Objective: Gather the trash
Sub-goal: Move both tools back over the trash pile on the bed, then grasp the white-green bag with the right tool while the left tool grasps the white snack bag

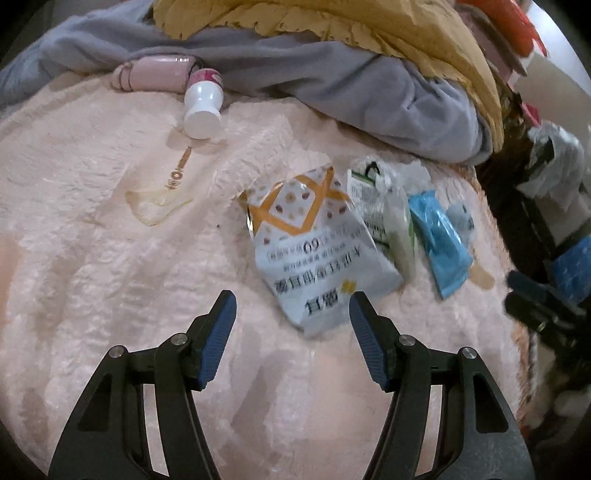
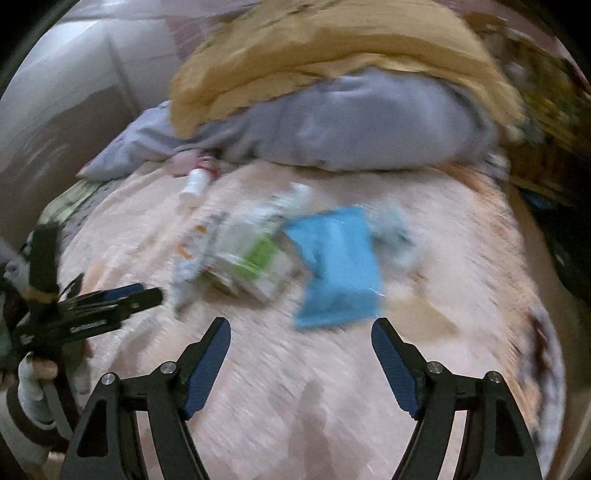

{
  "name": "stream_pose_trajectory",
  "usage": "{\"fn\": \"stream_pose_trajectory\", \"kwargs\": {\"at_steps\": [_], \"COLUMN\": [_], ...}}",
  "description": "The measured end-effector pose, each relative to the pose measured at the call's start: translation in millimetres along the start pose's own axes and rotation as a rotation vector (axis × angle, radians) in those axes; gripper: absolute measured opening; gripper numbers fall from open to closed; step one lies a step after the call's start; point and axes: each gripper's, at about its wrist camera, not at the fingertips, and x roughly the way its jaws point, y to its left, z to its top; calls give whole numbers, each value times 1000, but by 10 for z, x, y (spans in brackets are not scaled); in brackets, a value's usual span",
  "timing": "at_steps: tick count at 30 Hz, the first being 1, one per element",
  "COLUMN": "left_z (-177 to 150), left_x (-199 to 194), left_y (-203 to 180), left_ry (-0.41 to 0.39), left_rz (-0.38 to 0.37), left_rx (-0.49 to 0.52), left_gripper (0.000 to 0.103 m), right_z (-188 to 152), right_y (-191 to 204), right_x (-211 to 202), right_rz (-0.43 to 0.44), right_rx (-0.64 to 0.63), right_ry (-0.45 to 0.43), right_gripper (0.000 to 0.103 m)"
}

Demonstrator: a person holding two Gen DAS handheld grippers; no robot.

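Trash lies on a pink fuzzy blanket (image 1: 110,258). A white and orange printed wrapper (image 1: 314,251) sits just beyond my left gripper (image 1: 291,306), which is open and empty above the blanket. Beside the wrapper lie a white and green packet (image 1: 391,225) and a blue packet (image 1: 439,240). A small white bottle (image 1: 203,107) lies on its side further back. In the blurred right wrist view the blue packet (image 2: 340,266) is just ahead of my open, empty right gripper (image 2: 301,332), with the green packet (image 2: 255,262) and the bottle (image 2: 195,184) to its left.
A grey garment (image 1: 369,96) and a mustard quilt (image 1: 332,22) are heaped behind the trash. A pink pouch (image 1: 155,72) lies by the bottle. The left gripper (image 2: 122,299), held by a hand in a light sleeve (image 2: 33,391), shows at the left of the right wrist view. Dark clutter (image 1: 546,221) stands past the blanket's right edge.
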Motion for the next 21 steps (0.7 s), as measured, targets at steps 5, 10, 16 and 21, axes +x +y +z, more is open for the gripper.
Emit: {"fn": "stream_pose_trajectory", "kwargs": {"at_steps": [5,10,16,21], "left_z": [117,169,269,345], "left_x": [129,264,446,549], "left_y": [113,265,273,223], "left_ry": [20,41,40,21], "left_rz": [-28,-59,-88,-122], "left_rx": [-36,-82,-123,-171], "left_gripper": [63,65,66,64], "right_z": [282,443,449,321], "right_y": [291,311,155,143], "right_x": [439,925,1121,905], "right_rz": [90,111,214,225], "right_rx": [-141,-216,-133,-97], "right_ry": [12,60,73,52], "right_gripper": [81,82,54,43]}}
